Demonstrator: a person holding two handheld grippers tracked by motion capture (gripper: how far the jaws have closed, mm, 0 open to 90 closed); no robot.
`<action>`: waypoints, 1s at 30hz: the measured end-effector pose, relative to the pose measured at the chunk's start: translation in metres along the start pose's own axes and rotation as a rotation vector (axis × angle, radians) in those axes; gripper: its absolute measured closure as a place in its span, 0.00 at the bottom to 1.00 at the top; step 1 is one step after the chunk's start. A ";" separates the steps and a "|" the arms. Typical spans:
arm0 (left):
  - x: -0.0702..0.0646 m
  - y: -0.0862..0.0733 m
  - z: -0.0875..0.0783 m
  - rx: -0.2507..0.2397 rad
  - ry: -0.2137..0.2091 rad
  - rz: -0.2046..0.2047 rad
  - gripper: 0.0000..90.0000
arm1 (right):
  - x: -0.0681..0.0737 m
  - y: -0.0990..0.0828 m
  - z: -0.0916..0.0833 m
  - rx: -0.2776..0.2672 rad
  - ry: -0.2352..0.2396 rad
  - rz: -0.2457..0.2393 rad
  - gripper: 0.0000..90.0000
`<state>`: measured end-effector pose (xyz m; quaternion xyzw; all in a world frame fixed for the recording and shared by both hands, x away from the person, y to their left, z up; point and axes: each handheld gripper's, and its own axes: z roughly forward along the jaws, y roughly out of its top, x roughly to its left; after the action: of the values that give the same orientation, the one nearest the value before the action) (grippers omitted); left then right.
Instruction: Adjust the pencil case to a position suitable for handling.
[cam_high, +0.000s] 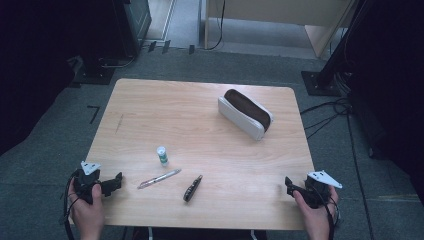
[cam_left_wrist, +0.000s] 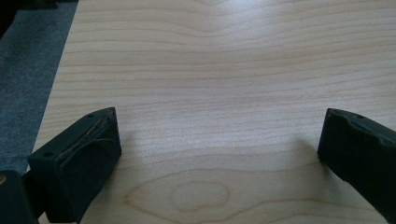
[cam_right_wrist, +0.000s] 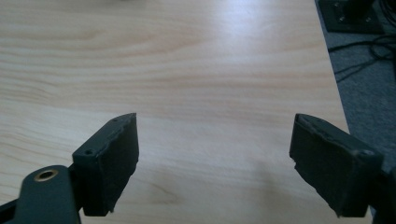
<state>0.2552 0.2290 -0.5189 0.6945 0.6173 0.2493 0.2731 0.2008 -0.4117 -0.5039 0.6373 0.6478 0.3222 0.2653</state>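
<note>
A white pencil case (cam_high: 245, 116) with a dark brown open top lies at the back right of the wooden table (cam_high: 200, 105). Nearer the front lie a small white tube with a green label (cam_high: 161, 155), a silver pen (cam_high: 159, 178) and a dark slim object (cam_high: 192, 188). My left gripper (cam_high: 118, 180) rests at the front left corner, jaws wide apart over bare wood (cam_left_wrist: 219, 140). At the front right edge, my right gripper (cam_high: 289, 183) is open too, and nothing lies between its jaws (cam_right_wrist: 215, 149).
Grey carpet surrounds the table. Dark stands with base plates (cam_high: 320, 82) and loose cables (cam_high: 325, 117) sit to the right, and more dark equipment (cam_high: 100, 65) stands at the back left. The table's right edge (cam_right_wrist: 338, 98) runs close beside the right gripper.
</note>
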 end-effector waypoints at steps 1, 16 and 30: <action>0.000 0.000 0.000 -0.001 0.000 0.000 0.00 | 0.001 0.003 0.000 -0.006 0.008 -0.006 0.20; 0.000 0.000 0.000 -0.001 0.000 -0.001 0.00 | 0.025 0.035 0.003 -0.048 0.091 -0.016 0.30; -0.002 0.000 0.000 0.000 -0.002 -0.001 0.00 | 0.042 0.062 0.003 -0.084 0.146 -0.092 0.36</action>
<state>0.2552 0.2272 -0.5189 0.6943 0.6174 0.2483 0.2740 0.2416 -0.3704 -0.4562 0.5699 0.6801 0.3822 0.2581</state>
